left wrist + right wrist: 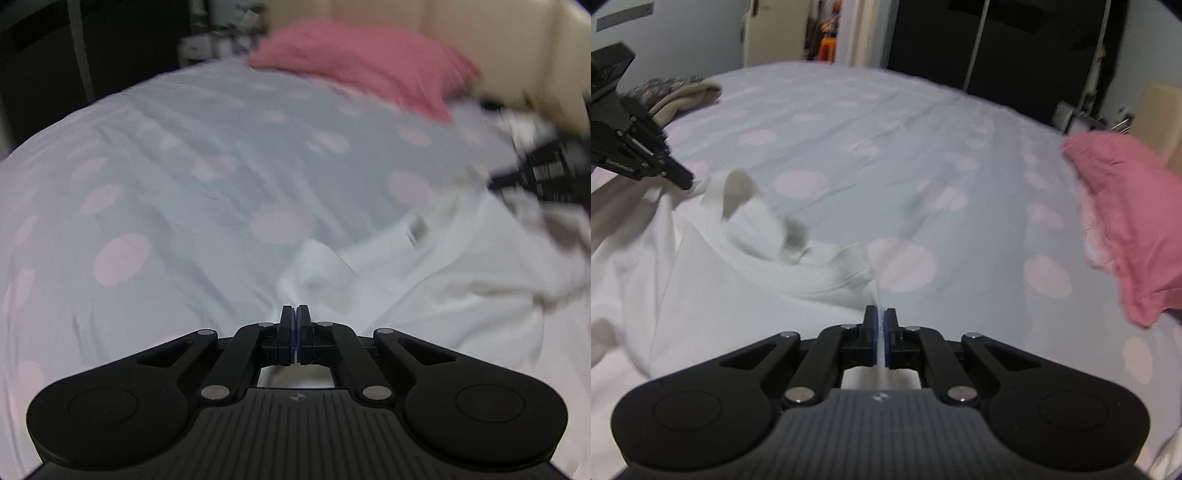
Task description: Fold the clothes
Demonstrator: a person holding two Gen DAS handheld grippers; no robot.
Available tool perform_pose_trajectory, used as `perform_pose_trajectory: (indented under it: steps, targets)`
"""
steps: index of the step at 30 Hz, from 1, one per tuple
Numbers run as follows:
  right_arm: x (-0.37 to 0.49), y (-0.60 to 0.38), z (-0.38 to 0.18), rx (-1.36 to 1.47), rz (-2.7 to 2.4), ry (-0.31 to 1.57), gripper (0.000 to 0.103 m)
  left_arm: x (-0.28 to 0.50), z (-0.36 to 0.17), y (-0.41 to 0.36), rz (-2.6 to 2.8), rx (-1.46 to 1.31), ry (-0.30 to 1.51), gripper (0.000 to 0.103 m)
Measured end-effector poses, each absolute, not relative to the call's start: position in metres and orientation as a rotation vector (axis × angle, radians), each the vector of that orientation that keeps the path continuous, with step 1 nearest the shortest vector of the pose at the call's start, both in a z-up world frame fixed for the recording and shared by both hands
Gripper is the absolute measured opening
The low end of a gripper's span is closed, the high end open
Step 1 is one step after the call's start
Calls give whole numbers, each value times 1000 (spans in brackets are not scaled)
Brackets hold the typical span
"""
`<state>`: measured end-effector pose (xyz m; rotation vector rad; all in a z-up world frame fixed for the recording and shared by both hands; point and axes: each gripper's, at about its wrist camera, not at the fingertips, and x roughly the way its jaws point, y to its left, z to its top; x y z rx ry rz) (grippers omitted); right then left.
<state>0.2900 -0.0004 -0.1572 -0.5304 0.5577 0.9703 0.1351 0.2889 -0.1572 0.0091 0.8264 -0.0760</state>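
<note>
A white garment (461, 295) lies rumpled on the bed, its neck label (415, 230) facing up. My left gripper (294, 310) is shut, and a fold of the white cloth bunches right up to its tips. In the right wrist view the same left gripper (685, 181) pinches the garment's (683, 277) far left edge near the collar. My right gripper (881, 314) is shut on a thin strip of the white cloth that shows between its pads. The right gripper (496, 181) appears blurred at the right of the left wrist view.
The bed cover (221, 166) is pale blue with pink dots. A pink pillow (362, 66) lies by the cream headboard (480, 29). A pile of folded clothes (676, 92) sits at the bed's far left corner. Dark wardrobes (997, 44) stand beyond the bed.
</note>
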Motion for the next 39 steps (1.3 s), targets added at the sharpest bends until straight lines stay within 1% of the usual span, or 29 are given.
perform_pose_trajectory:
  steps: [4,5,9,13,15,20,22,26,28,29,30,32,35,39]
  targets:
    - [296,1,-142,-483,919,477,3,131,-143,318,4,-157,711,0]
    - [299,4,-137,-473,910,459,3,131,-142,321,6,-177,705,0]
    - [311,18,-118,-457,893,411,3,131,-143,318,33,-138,685,0]
    - [325,37,-110,-470,871,381,3,122,-133,330,112,-218,552,0]
    - [333,46,-109,-469,860,370,3,121,-127,335,131,-231,526,0]
    - [351,83,-97,-467,833,292,3,131,-124,339,168,-186,537,0]
    - [360,106,-98,-489,833,279,3,137,-133,340,196,-194,586,0]
    - [367,153,-122,-619,835,349,5,150,-156,343,270,-210,723,1]
    - [362,163,-132,-677,812,342,16,150,-159,343,317,-170,767,2]
    - [361,161,-132,-660,811,353,27,147,-157,344,321,-156,774,3]
    - [360,157,-132,-632,814,367,32,143,-153,346,319,-154,776,7]
    - [357,141,-128,-591,814,386,32,126,-142,353,312,-167,766,17]
    - [346,107,-116,-555,859,419,34,87,-124,356,276,-184,771,20]
    - [311,46,-94,-525,918,470,37,21,-112,343,214,-210,857,22]
